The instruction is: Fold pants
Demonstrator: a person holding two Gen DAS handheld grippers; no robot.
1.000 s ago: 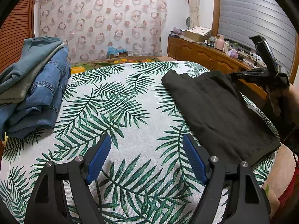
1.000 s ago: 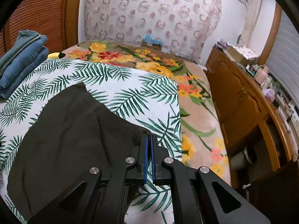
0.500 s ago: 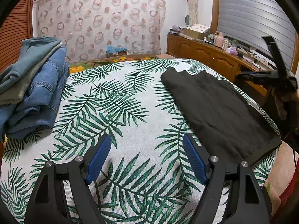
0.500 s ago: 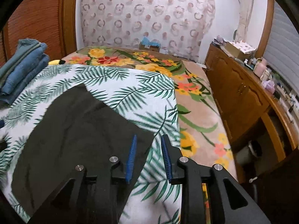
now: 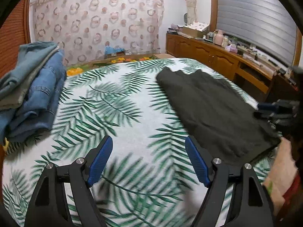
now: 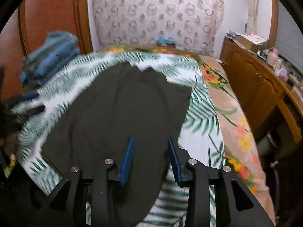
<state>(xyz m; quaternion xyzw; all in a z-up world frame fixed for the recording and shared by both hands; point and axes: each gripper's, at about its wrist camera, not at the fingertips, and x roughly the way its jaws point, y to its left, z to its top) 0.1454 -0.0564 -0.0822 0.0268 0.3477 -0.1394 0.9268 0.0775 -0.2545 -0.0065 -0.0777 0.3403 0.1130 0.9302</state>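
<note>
bed (image 5: 132,102) with palm-leaf cover fills view. dark pants (image 5: 214,109) lie flat, folded, on bed's right half; jeans pile (image 5: 32,90) at bed's left edge. left gripper (image 5: 148,160) wide open, empty, above bare cover. right gripper (image 6: 150,158) over pants' near end, jaws opening, gripping nothing. likely between folds; next needs fresh grip on near edge.

The left gripper (image 5: 148,158) is held wide open above the palm-leaf bedspread (image 5: 121,113), nothing between its 2 blue pads. Dark folded pants (image 5: 214,109) are laid flat at right; a stack of folded jeans (image 5: 32,96) is seen at left.
</note>
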